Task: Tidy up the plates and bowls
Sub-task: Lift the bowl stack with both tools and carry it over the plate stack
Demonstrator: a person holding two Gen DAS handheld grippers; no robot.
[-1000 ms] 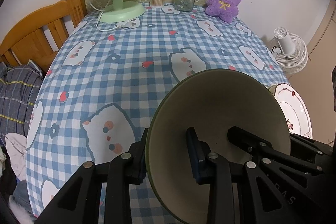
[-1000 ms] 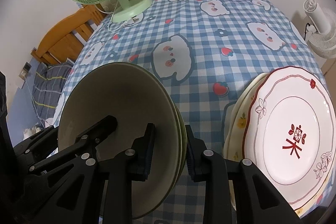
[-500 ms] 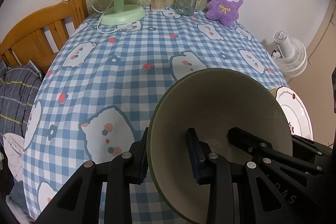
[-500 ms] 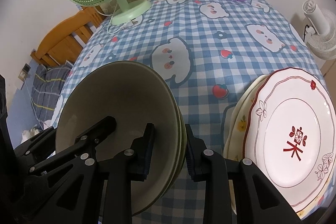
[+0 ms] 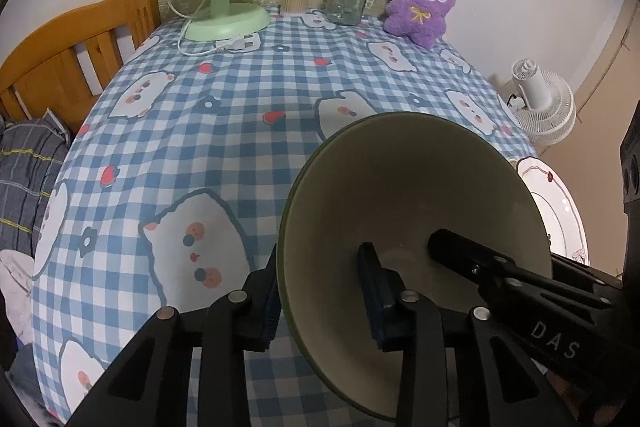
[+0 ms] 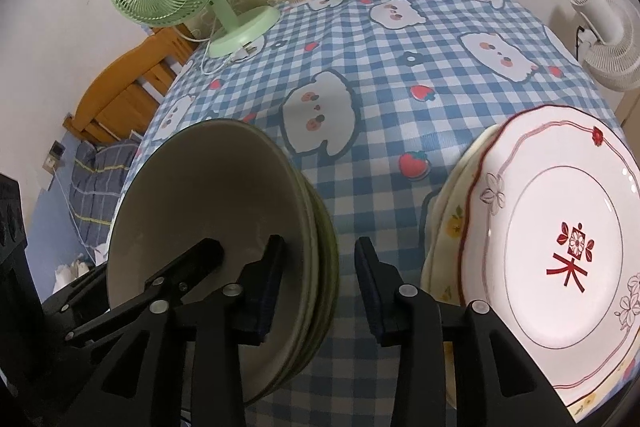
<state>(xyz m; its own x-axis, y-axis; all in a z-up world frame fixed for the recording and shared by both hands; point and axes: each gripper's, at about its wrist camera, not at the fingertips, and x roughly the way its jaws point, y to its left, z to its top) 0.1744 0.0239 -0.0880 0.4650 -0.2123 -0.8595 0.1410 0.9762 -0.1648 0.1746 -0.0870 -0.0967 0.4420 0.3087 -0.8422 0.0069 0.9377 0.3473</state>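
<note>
The right tool (image 6: 318,279) has just let its jaws spread, its right pad now clear of the stacked bowls (image 6: 224,227) on the table (image 6: 400,67), while the left tool (image 5: 320,291) straddles their opposite rim, suggesting release beside the plates (image 6: 560,227).

Both my tools point steeply down at the desk. Left tool (image 5: 324,291) is clamped across the wall of the bowl stack (image 5: 400,187). Right tool (image 6: 316,267) has just been opening its jaws: they straddle the opposite wall, outer pad off it.
</note>
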